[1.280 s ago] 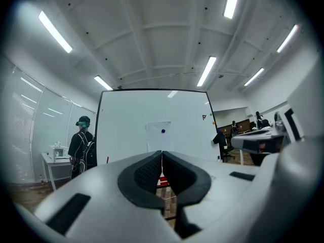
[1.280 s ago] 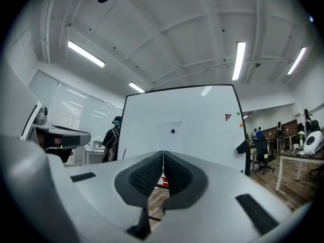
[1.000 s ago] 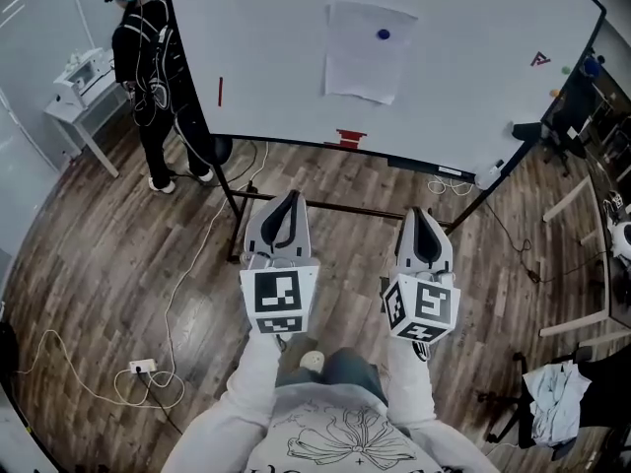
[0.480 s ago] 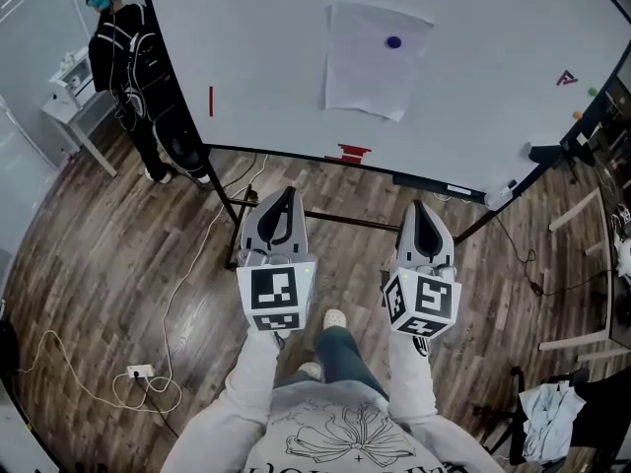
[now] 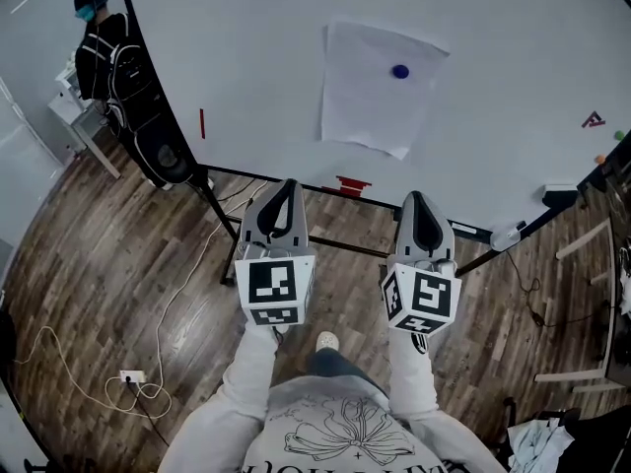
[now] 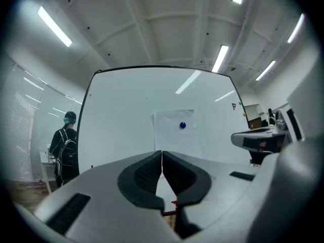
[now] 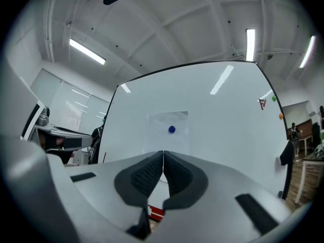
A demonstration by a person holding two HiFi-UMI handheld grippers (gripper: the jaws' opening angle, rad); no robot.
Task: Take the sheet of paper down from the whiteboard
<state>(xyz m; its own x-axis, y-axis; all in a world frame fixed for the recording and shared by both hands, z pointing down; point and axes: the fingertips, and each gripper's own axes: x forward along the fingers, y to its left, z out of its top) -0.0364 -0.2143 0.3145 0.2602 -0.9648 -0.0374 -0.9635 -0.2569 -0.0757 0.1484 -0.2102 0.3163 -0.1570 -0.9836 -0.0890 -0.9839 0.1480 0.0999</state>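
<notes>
A white sheet of paper [image 5: 377, 89] hangs on the big whiteboard [image 5: 246, 57], pinned near its top right by a round blue magnet [image 5: 400, 71]. The same paper [image 6: 174, 130] and blue magnet [image 6: 182, 125] show straight ahead in the left gripper view; the paper [image 7: 167, 130] and magnet [image 7: 171, 129] show in the right gripper view too. My left gripper [image 5: 285, 191] and right gripper [image 5: 417, 205] are held side by side, level, short of the board and below the sheet. Both are shut with nothing between the jaws.
A person with a backpack [image 5: 108, 52] stands at the board's left end beside a white table [image 5: 74, 106]. The board's black stand [image 5: 212, 210] and red eraser [image 5: 350, 185] sit below the sheet. A cable and power strip [image 5: 128, 377] lie on the wood floor.
The whiteboard and paper have grown larger and come closer in the head view as I walk forward. Both grippers kept their shut pose side by side.
</notes>
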